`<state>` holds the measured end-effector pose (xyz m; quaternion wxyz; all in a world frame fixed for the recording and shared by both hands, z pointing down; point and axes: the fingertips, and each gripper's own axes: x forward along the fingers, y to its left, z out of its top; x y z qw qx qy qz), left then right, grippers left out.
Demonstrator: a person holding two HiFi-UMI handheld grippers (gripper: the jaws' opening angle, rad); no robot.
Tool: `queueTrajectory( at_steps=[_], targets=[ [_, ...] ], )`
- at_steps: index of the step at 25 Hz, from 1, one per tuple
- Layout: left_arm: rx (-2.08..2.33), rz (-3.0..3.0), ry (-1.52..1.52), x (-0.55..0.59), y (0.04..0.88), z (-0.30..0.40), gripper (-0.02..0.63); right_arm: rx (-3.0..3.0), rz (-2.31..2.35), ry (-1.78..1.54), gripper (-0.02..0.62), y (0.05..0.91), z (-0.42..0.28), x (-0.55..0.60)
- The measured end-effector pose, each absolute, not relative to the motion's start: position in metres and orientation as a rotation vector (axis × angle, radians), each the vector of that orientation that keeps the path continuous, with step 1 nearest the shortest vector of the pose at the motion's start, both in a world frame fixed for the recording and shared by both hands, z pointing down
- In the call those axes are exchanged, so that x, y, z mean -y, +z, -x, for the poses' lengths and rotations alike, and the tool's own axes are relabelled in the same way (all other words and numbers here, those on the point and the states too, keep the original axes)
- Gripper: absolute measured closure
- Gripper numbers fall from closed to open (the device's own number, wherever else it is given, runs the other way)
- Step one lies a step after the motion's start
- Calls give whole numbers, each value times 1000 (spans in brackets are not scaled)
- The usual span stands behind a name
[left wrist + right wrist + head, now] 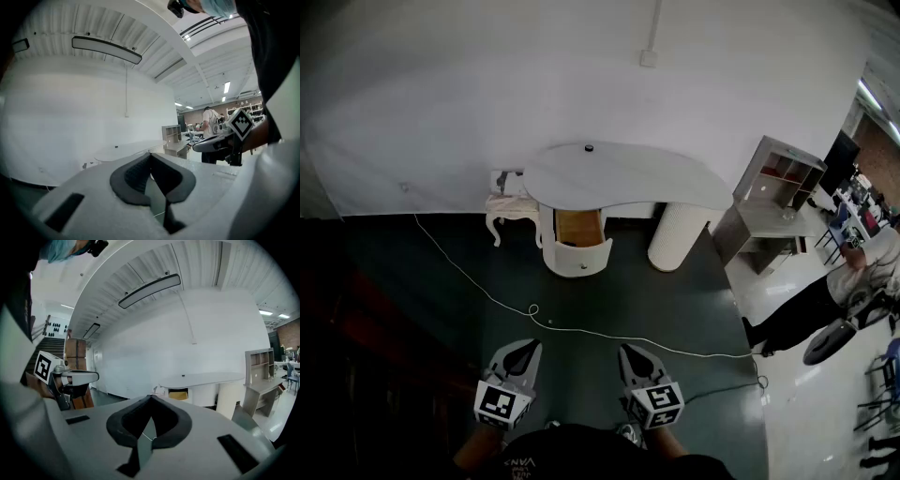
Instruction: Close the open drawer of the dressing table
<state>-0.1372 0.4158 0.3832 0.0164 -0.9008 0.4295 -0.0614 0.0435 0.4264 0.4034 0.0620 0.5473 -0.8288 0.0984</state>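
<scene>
A white dressing table (619,178) with a curved top stands against the far wall, some way ahead of me. Its drawer (580,246) is pulled out, showing a wooden inside and a rounded white front. In the right gripper view the table (206,378) shows in the distance with the drawer opening (178,395) below its top. The left gripper view shows the table top (124,150) faintly. My left gripper (523,350) and right gripper (634,355) are held low and near me, both shut and empty, far from the drawer.
A white cable (581,328) runs across the dark floor between me and the table. A small white stool (512,212) stands left of the table. A grey shelf desk (773,202) stands to the right, and a person (825,291) stands beyond it.
</scene>
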Motion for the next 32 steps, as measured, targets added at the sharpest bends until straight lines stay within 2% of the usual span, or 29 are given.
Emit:
queueTrajectory(
  at_steps=[14, 15, 17, 20, 23, 32],
  targets=[
    [-1308, 2837, -222, -407, 393, 187, 588, 2469, -1811, 289, 589, 405, -14, -416],
    [-1312, 2845, -227, -405, 396, 192, 588, 2453, -1828, 290, 582, 407, -13, -415],
    [-1316, 2854, -240, -400, 403, 202, 586, 2432, -1855, 297, 519, 408, -11, -412],
    [-1342, 2835, -253, -388, 411, 215, 579, 2432, -1865, 322, 511, 408, -6, -409],
    [-1338, 2848, -238, -382, 413, 207, 503, 2422, -1867, 348, 470, 415, -12, -404],
    [-1333, 2886, -311, -329, 428, 182, 426, 2440, -1815, 416, 402, 433, -24, -343]
  ],
)
